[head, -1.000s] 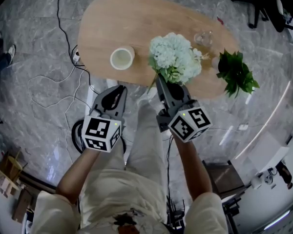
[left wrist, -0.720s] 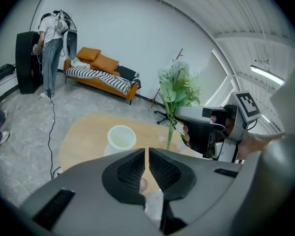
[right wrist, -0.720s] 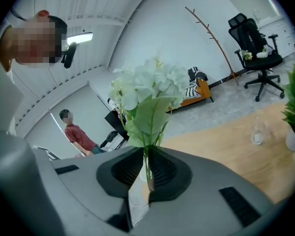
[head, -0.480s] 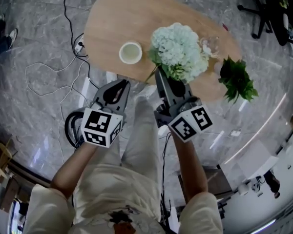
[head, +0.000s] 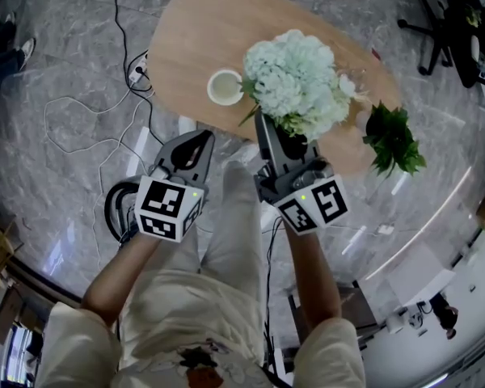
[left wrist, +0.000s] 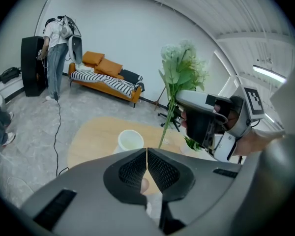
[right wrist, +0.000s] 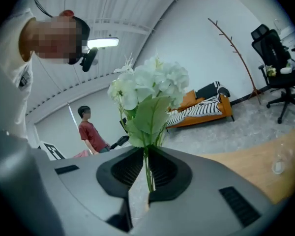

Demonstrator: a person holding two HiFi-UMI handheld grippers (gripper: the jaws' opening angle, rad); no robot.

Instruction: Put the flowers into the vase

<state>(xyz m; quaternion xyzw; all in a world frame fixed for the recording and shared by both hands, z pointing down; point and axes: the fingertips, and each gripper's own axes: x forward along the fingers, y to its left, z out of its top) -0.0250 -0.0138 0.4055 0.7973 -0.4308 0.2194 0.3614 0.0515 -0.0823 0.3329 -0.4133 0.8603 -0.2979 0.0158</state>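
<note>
over the wooden table [head: 194,39] in the head view, the right gripper [head: 259,121] holds a bunch of pale green-white flowers [head: 295,83] above the tabletop, just right of the white vase [head: 225,87], with a potted plant [head: 392,140] farther right and the left gripper [head: 204,138] short of the table's near edge. the left gripper view shows its jaws pressed together on nothing, the vase past them and the flowers upright to the right. the right gripper view shows its jaws clamped on the green stems, leaves and blooms rising beyond, an orange sofa [right wrist: 206,107] behind
</note>
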